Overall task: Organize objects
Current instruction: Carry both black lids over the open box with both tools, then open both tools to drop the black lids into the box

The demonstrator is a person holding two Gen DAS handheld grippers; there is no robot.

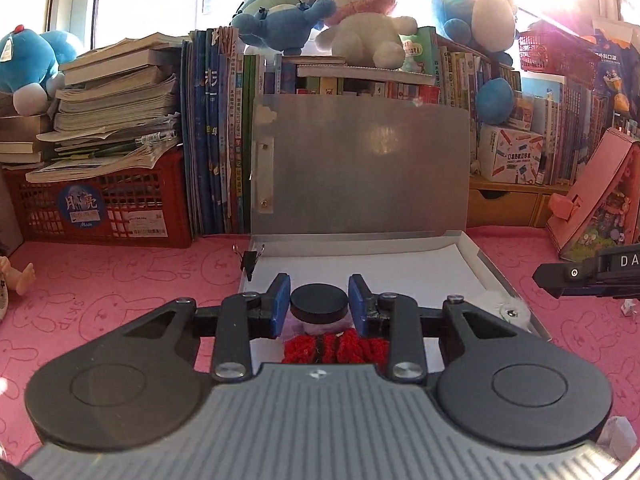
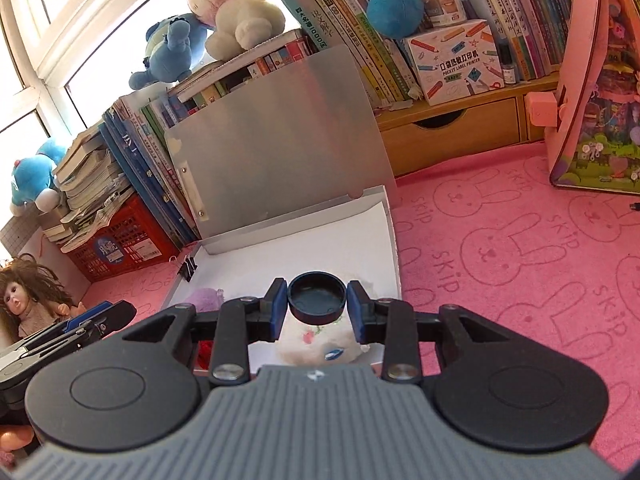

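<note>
L claw [image 1: 319, 302] is clamped on a small jar w/ black lid [image 1: 319, 303], blue pads on both sides of it, held over the open silver box [image 1: 476, 256] on the pink bench [image 1: 120, 280]. Under the jar: red knitted item [image 1: 336, 350] in the box, near its front edge. R claw [image 2: 317, 300] grips a black cap [image 2: 317, 297], hollow side up, pads tight on its rim, also over the box interior. Below it a white fluffy toy [image 2: 320, 346] lies in the box; purple fuzzy thing [image 2: 206, 295] to the left, prob. another plush, view is partly blocked. Black binder clip [image 2: 188, 268] sits on box's left wall. Box lid stands upright vs. row of books [image 1: 216, 128]. Doll [image 2: 24, 300] at bench's left edge.
</note>
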